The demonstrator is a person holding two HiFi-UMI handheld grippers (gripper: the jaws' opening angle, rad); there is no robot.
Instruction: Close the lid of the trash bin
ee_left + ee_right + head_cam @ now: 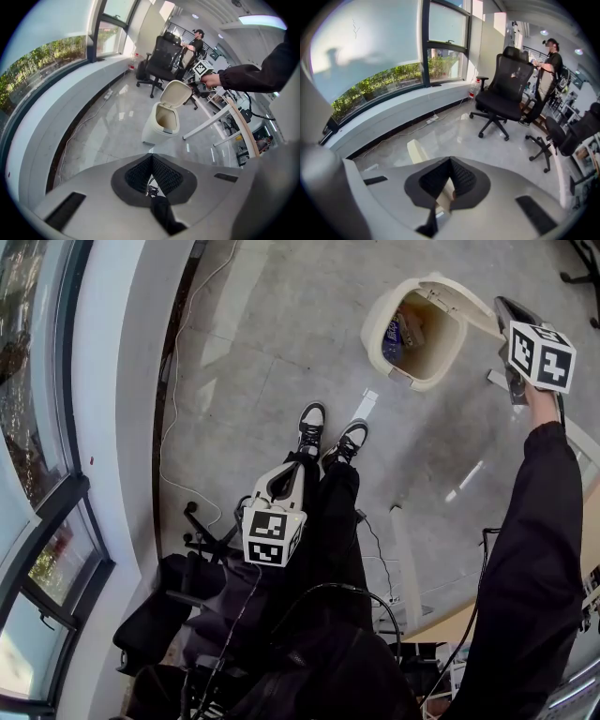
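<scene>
Bin [379, 332] stands open on the floor [281, 362], its lid [461, 298] raised. My right tool [505, 313] is closed at the lid's free edge, and I judge closing is about to begin. Left tool [284, 478] is closed and empty. Next, I push the lid down until seated.

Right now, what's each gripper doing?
Left gripper: closed, empty.
Right gripper: closed, lid beneath it, not gripped.

Black sleeve [534, 549], black trousers [330, 521], black-and-white sneakers [312, 425]. Left hand-held gripper [151, 157] and right hand-held gripper [450, 161]: pale shells, black-and-white marker cubes [272, 536].
</scene>
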